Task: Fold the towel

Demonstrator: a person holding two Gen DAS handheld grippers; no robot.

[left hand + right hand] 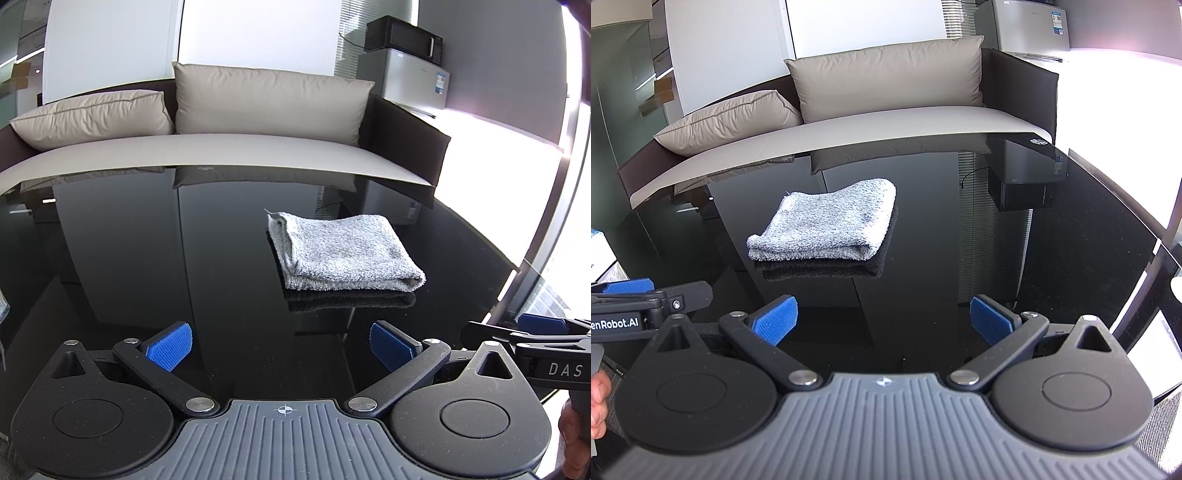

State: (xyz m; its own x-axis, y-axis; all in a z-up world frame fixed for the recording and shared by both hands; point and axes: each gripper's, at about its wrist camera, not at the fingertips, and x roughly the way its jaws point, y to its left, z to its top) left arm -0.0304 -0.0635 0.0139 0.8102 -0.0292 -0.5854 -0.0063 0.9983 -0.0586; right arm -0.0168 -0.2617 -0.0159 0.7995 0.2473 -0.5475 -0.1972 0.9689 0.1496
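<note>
The towel (343, 251) is my landmark, a grey terry bundle already doubled over several times, lying flat on the glossy black table (147, 258) with the sofa (258, 147) beyond it. From my left gripper (280, 345) it lies ahead and off to the right; from my right gripper (882, 319) it lies ahead and off to the left, so it sits between my two hands and in front of both, apart from either. Neither looks clearly nearer; I judge the two about level. Its long axis runs across me, side to side, with the thick rolled fold facing me and the loose layered edges at its left end. Both pairs of jaws are spread wide and hold nothing.

Counting: one towel, two grippers, two beige cushions (269, 99) behind the towel on the sofa, one microwave (404, 37) stacked on one small fridge (417, 79) beyond and to its right.

I judge the folding looks all but finished.
</note>
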